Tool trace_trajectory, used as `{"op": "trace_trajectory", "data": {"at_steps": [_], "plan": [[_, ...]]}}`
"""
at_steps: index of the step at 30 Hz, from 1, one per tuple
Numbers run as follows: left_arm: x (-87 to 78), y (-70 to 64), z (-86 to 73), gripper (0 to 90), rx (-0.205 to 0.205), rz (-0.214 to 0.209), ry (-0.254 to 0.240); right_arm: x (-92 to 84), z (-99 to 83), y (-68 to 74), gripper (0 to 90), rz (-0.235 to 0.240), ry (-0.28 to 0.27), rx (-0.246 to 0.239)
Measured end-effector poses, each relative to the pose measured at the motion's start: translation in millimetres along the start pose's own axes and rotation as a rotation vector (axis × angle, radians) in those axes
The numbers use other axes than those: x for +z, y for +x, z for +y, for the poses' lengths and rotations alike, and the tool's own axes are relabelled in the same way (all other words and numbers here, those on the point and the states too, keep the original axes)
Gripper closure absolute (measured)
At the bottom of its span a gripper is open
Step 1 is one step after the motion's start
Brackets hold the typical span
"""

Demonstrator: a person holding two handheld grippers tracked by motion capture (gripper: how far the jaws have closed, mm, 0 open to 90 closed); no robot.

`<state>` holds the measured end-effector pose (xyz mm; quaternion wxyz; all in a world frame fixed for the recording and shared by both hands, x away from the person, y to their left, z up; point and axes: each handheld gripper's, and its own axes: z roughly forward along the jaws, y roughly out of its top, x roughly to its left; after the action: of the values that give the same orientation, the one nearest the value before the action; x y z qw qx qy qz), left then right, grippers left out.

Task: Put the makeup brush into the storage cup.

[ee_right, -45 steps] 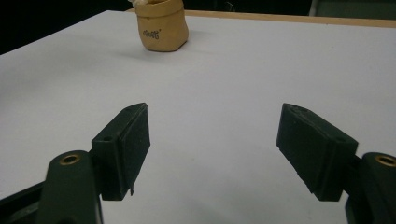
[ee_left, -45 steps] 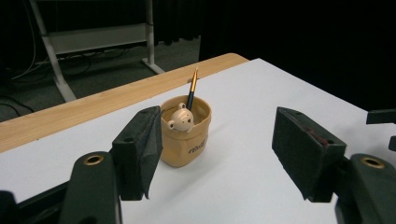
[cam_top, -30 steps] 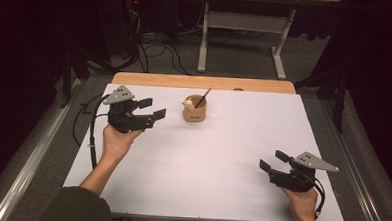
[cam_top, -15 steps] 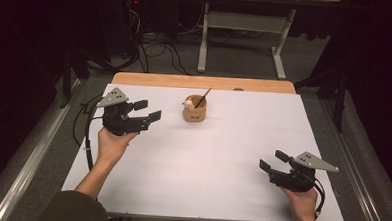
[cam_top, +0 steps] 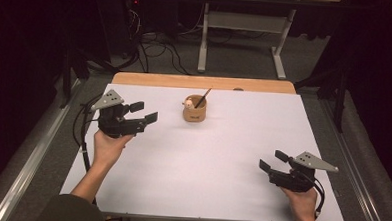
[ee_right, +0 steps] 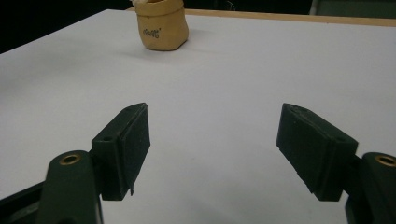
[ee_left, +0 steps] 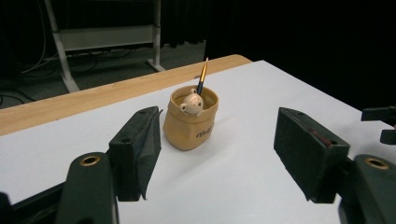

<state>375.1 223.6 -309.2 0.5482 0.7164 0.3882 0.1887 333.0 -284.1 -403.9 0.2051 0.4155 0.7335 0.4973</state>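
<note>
High view showed me both hands at the white table (cam_top: 206, 181). I had the left gripper (cam_top: 145, 113) near the left edge, toward the far corner, its fingers pointing across the table at the tan pot (cam_top: 194, 109). The right gripper (cam_top: 273, 161) sat close to the near right corner, just above the sheet, aimed left and slightly away from me.

The pot stood upright near the middle of the far edge, just short of the wooden strip (cam_top: 205, 82) that ran along that edge. A small bear figure (ee_left: 191, 102) peeked over its rim, and 1 thin brush (ee_left: 202, 76) leaned out of it.

Through the left gripper view, my 2 fingers (ee_left: 135, 149) stood wide apart with nothing between the pads; the pot (ee_left: 189, 119) lay beyond them, nearer the left finger, and clear of both.

Through the right gripper view, the fingers (ee_right: 125, 140) were equally spread and empty, bare sheet under them, and the pot (ee_right: 161, 24) sat well away, up toward the far edge.
</note>
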Motion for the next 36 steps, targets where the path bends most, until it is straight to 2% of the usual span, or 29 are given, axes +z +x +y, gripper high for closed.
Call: {"op": "trace_trajectory", "data": {"at_steps": [36], "plan": [[-22.1, 8.0, -18.5, 32.2, -0.041, 0.015, -0.004, -0.3, 0.2, 0.0, 27.4, -0.002, -0.004, 0.000]]}}
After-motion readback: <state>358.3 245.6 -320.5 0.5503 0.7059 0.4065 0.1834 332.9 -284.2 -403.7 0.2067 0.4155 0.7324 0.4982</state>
